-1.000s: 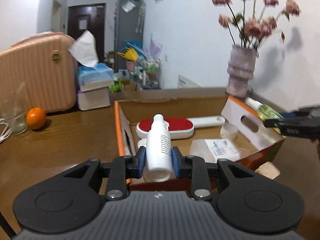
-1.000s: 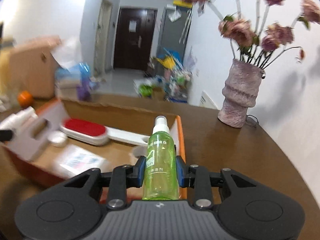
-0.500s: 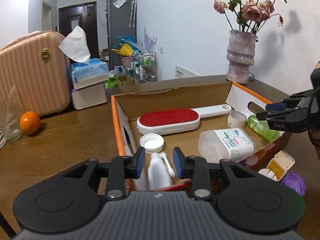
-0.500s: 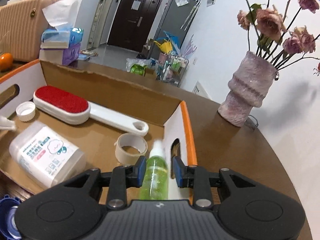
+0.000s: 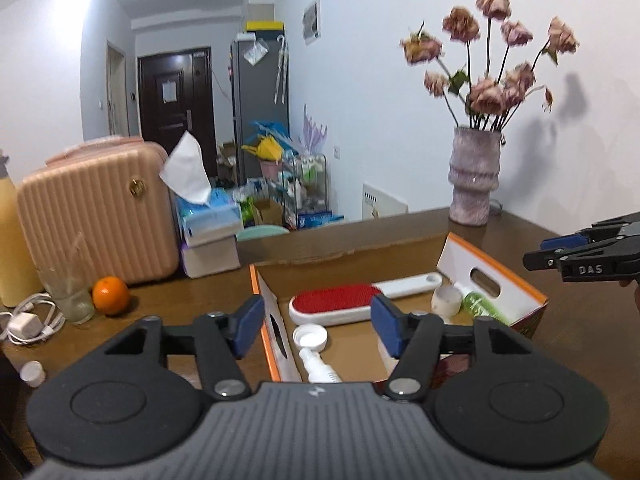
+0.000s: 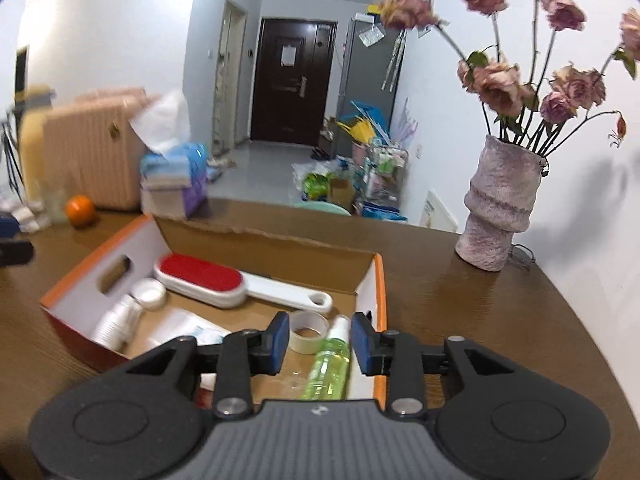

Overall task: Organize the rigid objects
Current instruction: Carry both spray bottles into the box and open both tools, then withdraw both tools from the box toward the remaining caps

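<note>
White bottle (image 5: 318, 366) lying in box (image 5: 496, 276) below parted left jaws, green bottle (image 6: 330, 364) beneath parted right jaws

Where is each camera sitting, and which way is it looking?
Left wrist: sits on the left tongs, looking forward and slightly down over the box's left end; its own open tongs show, and the right tongs poke in.
Right wrist: sits on the right tongs, looking over the box's right end; its own open tongs show above the green bottle.
Both see: the red brush, tape roll, vase, orange.
</note>
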`<state>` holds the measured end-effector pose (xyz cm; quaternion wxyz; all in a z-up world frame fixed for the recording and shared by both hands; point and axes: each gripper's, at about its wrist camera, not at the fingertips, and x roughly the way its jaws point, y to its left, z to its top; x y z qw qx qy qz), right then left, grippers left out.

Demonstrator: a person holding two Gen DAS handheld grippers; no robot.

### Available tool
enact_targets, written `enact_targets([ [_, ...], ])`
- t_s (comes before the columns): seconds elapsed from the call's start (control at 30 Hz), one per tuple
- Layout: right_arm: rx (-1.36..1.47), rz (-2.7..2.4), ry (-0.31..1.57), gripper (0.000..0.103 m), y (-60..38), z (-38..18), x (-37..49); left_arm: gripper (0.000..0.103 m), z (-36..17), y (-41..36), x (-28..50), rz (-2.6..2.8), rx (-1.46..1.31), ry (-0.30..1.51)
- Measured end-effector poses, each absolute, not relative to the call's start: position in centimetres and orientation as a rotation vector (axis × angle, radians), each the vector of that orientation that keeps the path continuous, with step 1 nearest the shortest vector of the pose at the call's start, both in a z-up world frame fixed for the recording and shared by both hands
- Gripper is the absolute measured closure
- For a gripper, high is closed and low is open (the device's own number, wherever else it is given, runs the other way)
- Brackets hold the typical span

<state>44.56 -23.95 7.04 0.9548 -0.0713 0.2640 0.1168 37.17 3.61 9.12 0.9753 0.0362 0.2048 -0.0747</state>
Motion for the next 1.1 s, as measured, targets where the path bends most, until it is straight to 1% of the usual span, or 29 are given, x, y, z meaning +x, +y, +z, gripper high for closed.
enact_targets([
  [0.03, -0.126, 0.245, 0.525, 0.067, -24.3, 7.7, 43.9, 0.035, 9.5, 3.5, 36.7, -0.146, 0.073, 0.404],
  [0.1, -0.102, 0.259, 0.509, 0.063, -24.8, 8.6, 42.7, 0.025, 10.2, 3.4, 35.6, -0.131, 0.067, 0.39],
  [0.13, -0.091, 0.267, 0.502, 0.061, -25.0, 9.0, 42.1, 0.023, 10.5, 3.3, 35.1, -0.124, 0.061, 0.382],
  [0.2, -0.074, 0.288, 0.485, 0.05, -25.3, 9.6, 40.9, 0.021, 10.9, 3.3, 34.1, -0.113, 0.046, 0.367],
  [0.23, -0.065, 0.297, 0.472, 0.047, -25.4, 9.9, 40.2, 0.019, 11.0, 3.3, 33.7, -0.11, 0.035, 0.361],
  [0.27, -0.061, 0.302, 0.461, 0.042, -25.5, 10.0, 39.7, 0.015, 11.1, 3.3, 33.2, -0.102, 0.022, 0.353],
  [0.3, -0.057, 0.307, 0.45, 0.04, -25.6, 10.2, 39.1, 0.011, 11.0, 3.2, 32.7, -0.086, 0.013, 0.343],
  [0.33, -0.054, 0.311, 0.436, 0.038, -25.6, 10.3, 38.5, 0.009, 11.1, 3.0, 32.3, -0.073, 0.008, 0.332],
  [0.4, -0.048, 0.317, 0.404, 0.024, -25.9, 10.4, 37.3, 0.002, 10.9, 2.7, 31.1, -0.054, 0.011, 0.289],
  [0.47, -0.037, 0.331, 0.356, 0.015, -26.2, 10.4, 36.2, 0.0, 10.5, 2.2, 29.8, -0.035, 0.029, 0.237],
  [0.53, -0.033, 0.346, 0.305, 0.015, -26.3, 10.1, 35.0, 0.0, 9.9, 1.7, 28.4, 0.001, 0.024, 0.17],
  [0.6, -0.028, 0.351, 0.266, 0.012, -26.4, 9.7, 33.9, 0.0, 9.2, 1.4, 27.1, 0.029, -0.006, 0.1],
  [0.7, -0.006, 0.357, 0.184, 0.01, -26.6, 8.7, 32.0, 0.0, 8.1, 0.8, 25.3, 0.047, -0.031, 0.048],
  [0.83, -0.019, 0.349, 0.115, 0.009, -26.5, 7.3, 29.7, 0.0, 7.4, 0.2, 23.7, 0.052, -0.016, 0.043],
  [1.1, -0.061, 0.346, 0.105, 0.009, -25.6, 6.7, 27.0, 0.0, 7.2, -0.2, 21.5, 0.04, -0.003, 0.046],
])
